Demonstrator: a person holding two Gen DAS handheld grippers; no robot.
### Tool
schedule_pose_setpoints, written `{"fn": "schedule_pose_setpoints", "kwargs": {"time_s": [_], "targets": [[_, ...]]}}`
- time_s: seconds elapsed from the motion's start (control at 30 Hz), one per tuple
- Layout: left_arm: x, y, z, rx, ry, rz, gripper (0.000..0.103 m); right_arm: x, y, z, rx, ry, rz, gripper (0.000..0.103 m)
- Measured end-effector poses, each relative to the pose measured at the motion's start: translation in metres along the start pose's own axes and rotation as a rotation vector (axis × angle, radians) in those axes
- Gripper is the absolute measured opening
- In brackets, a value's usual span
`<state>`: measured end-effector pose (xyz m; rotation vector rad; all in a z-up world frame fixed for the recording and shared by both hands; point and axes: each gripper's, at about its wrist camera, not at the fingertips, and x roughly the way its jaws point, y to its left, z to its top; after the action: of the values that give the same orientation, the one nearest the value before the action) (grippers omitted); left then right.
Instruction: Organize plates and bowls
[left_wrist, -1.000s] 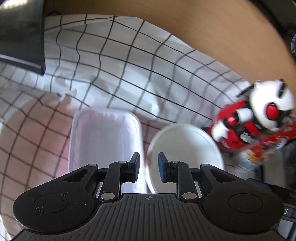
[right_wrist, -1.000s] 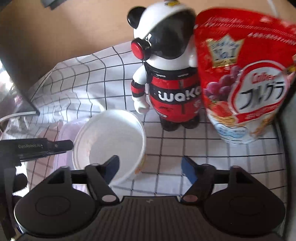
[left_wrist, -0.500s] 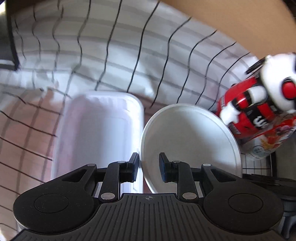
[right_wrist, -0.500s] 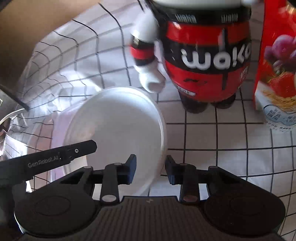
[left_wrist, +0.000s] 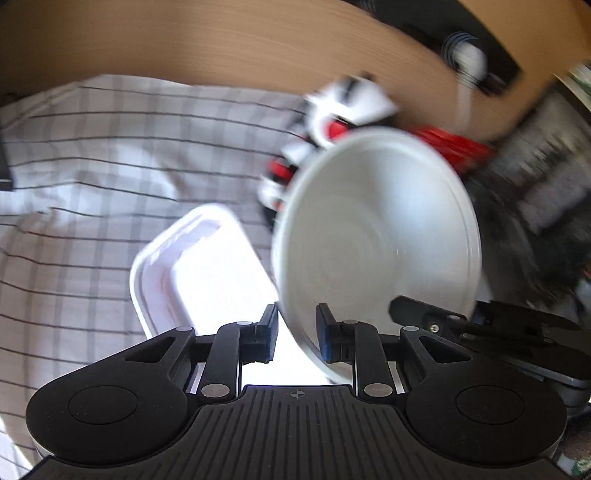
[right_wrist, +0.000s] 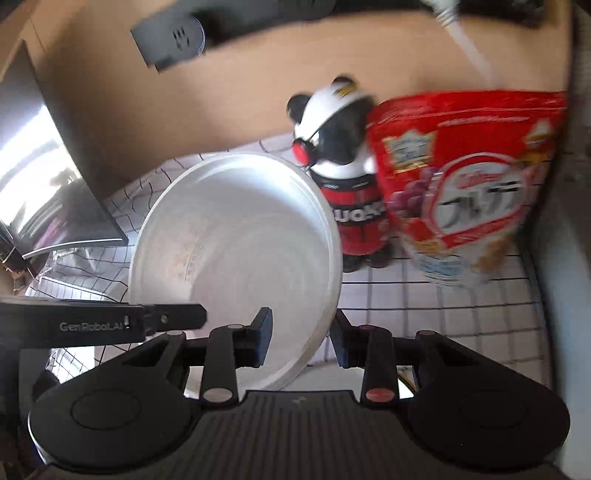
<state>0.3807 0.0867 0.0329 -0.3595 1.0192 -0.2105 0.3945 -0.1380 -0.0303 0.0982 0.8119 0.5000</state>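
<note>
Bowl (right_wrist: 236, 236): we grip opposite rims.
Left gripper (left_wrist: 294, 338), right gripper (right_wrist: 301, 338): both pinching; we keep it level.

Wooden table (left_wrist: 221, 40) under checked cloth (left_wrist: 92, 155) with rectangular white tray (left_wrist: 199, 266).

A bear figurine (right_wrist: 343, 177) stands beside a red cereal bag (right_wrist: 472, 184) on the checked cloth (left_wrist: 92, 166) covering the tabletop (right_wrist: 221, 92).
</note>
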Motion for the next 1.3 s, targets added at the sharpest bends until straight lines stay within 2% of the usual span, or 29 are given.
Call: {"fn": "schedule_pose_setpoints", "kwargs": {"time_s": [0.07,0.13,0.23,0.4,0.57,0.7,0.77,0.83,0.9,1.0,1.3], "targets": [[0.002,-0.015,-0.009,0.044,0.01,-0.032,0.023,-0.016,-0.004,-0.011,0.014,-0.006,0.008,0.035],[0.008,-0.029,-0.018,0.088,0.013,-0.027,0.022,-0.023,-0.01,-0.025,0.032,-0.008,-0.015,0.035],[0.024,-0.037,-0.031,0.14,0.017,-0.038,0.022,-0.015,-0.019,-0.042,0.077,0.012,-0.044,0.035],[0.058,-0.025,-0.037,0.115,0.116,-0.043,0.02,0.009,-0.047,-0.062,0.193,0.072,-0.083,0.034],[0.052,-0.034,-0.041,0.176,0.137,-0.014,0.021,0.01,-0.048,-0.076,0.207,0.126,-0.024,0.034],[0.039,-0.039,-0.04,0.198,0.127,-0.046,0.021,-0.005,-0.04,-0.076,0.145,0.096,-0.049,0.035],[0.035,-0.04,-0.039,0.204,0.118,-0.058,0.021,-0.009,-0.035,-0.073,0.085,0.069,-0.079,0.041],[0.036,-0.038,-0.037,0.193,0.113,-0.05,0.022,-0.014,-0.032,-0.071,0.045,0.039,-0.098,0.049],[0.038,-0.034,-0.036,0.17,0.109,-0.019,0.022,-0.017,-0.031,-0.068,0.018,0.014,-0.12,0.05],[0.039,-0.027,-0.035,0.141,0.108,-0.006,0.021,-0.016,-0.037,-0.063,0.031,0.006,-0.12,0.05],[0.041,-0.024,-0.028,0.109,0.147,-0.077,0.022,0.0,-0.056,-0.05,0.122,0.008,-0.124,0.051]]}}
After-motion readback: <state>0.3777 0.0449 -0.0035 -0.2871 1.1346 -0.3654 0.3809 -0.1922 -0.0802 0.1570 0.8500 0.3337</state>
